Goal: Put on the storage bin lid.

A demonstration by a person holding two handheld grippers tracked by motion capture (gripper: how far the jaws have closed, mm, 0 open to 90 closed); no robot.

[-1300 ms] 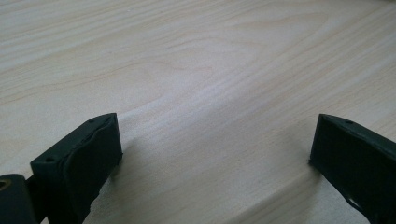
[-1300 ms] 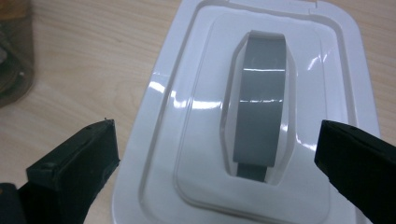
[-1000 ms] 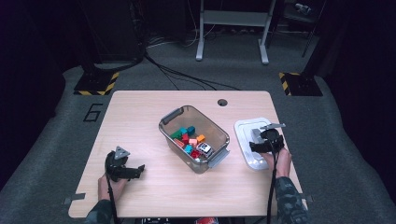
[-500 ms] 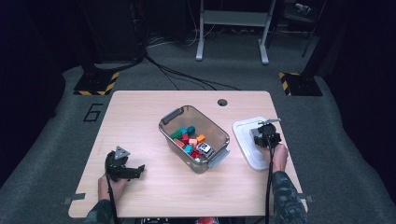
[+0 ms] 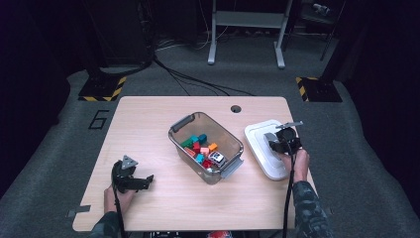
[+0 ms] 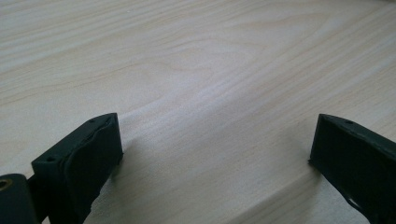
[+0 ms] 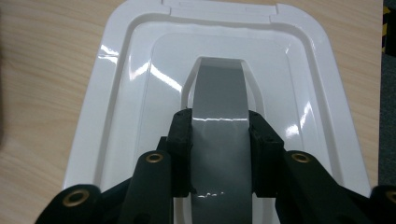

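Observation:
A white lid lies flat on the table to the right of a clear bin that holds several coloured blocks. My right gripper sits on the lid. In the right gripper view its jaws have just closed, and the right gripper is shut on the lid's grey handle, pads pressing both sides. The white lid spreads out around it. My left gripper rests near the table's front left, and in its own view the left gripper is open over bare wood.
The wooden table has a round cable hole at its back edge. The bin has grey latches at two ends. Dark floor with cables and a metal stand lies beyond the table.
My right gripper slid slightly farther onto the lid and its jaws drew in around the grey handle. The left gripper stayed where it was.

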